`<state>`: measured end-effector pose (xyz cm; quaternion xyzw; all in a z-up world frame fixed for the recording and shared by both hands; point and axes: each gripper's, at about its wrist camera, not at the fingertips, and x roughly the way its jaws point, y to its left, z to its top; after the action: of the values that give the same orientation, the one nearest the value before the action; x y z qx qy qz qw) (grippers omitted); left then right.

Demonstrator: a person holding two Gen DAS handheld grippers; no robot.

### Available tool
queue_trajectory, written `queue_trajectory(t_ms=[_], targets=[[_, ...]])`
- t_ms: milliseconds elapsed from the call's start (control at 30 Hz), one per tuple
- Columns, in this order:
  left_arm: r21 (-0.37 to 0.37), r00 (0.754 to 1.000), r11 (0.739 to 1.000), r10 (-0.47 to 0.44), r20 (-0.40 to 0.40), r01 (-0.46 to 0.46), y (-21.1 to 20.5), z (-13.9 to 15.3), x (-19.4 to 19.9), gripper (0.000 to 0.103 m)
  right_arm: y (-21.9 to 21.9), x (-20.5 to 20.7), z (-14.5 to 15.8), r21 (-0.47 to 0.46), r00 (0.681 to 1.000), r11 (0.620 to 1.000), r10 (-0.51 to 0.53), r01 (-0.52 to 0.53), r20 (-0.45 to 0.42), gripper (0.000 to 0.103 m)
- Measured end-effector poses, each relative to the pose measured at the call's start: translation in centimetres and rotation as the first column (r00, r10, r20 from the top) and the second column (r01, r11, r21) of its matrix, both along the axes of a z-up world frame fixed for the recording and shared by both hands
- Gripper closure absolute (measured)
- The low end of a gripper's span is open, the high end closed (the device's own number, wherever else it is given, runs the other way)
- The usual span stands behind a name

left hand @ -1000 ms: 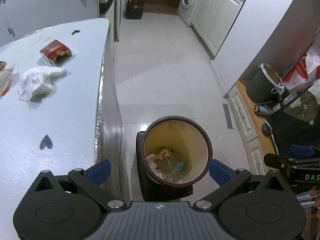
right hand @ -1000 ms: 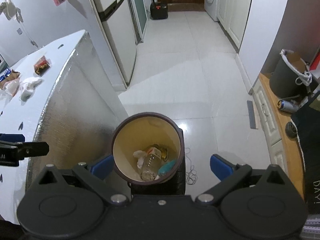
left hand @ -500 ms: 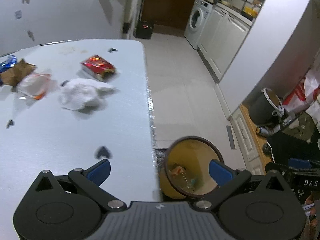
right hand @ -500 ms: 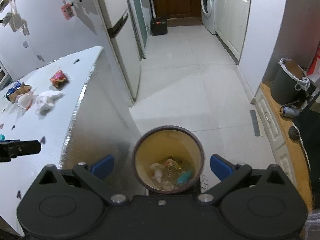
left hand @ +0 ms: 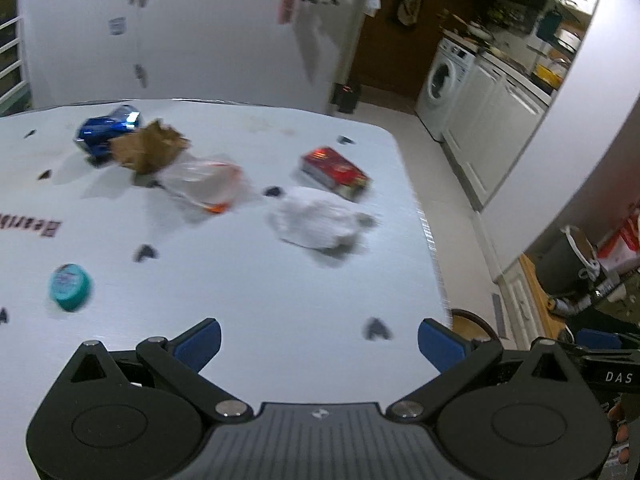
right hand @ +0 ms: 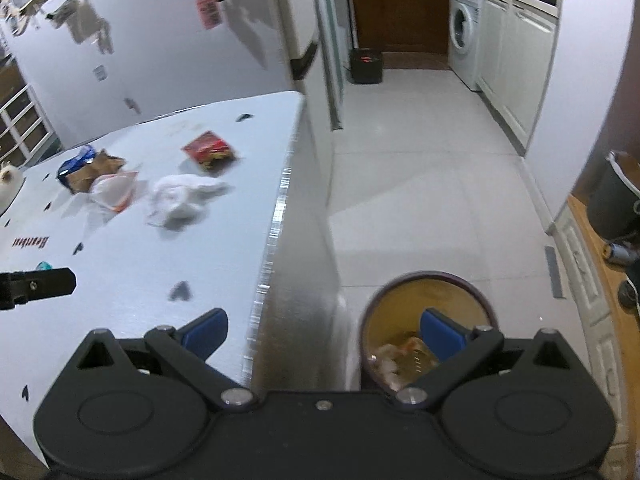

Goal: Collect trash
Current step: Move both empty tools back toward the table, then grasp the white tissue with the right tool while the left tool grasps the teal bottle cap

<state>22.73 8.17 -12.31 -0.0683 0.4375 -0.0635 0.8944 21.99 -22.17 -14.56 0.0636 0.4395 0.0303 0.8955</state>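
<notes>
Trash lies on the white table [left hand: 260, 292]: a crumpled white tissue [left hand: 316, 220], a red packet [left hand: 335, 172], a clear plastic bag [left hand: 200, 182], brown paper [left hand: 148, 150], a blue can [left hand: 106, 130] and a teal cap [left hand: 70, 286]. My left gripper [left hand: 319, 344] is open and empty above the table's near edge. My right gripper [right hand: 323, 334] is open and empty over the table's right edge. The brown bin [right hand: 430, 300] stands on the floor by the table with trash inside. The tissue [right hand: 180, 198] and packet [right hand: 209, 150] also show in the right wrist view.
A fridge [right hand: 180, 40] stands behind the table. A washing machine [right hand: 464, 28] and white cabinets [right hand: 516, 60] line the far right. A grey bucket [right hand: 614, 196] sits on a low wooden shelf at right. Tiled floor [right hand: 420, 168] lies between.
Both grippers swung left from above the bin toward the table. The bin slid to the lower right of both views, and more table trash came into sight.
</notes>
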Motion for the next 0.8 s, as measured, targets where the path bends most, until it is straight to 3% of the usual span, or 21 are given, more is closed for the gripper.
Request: queue_trajectory(t_ms=[467,800], targets=[[0.025,0.987,0.986,0.163,0.003,-0.163,12.2,-1.4,0.9,0.0,11.8,4.8,0.7,-0.067,0.977,0.979,0.197,-0.192,0.084,0.0],[0.026,0.961,0.962,0.274,-0.038,-0.273,17.2,-3.6,3.1,0.0,16.1,11.4,-0.4,-0.07,0.955,0.962,0.27,-0.264,0.122,0.0]])
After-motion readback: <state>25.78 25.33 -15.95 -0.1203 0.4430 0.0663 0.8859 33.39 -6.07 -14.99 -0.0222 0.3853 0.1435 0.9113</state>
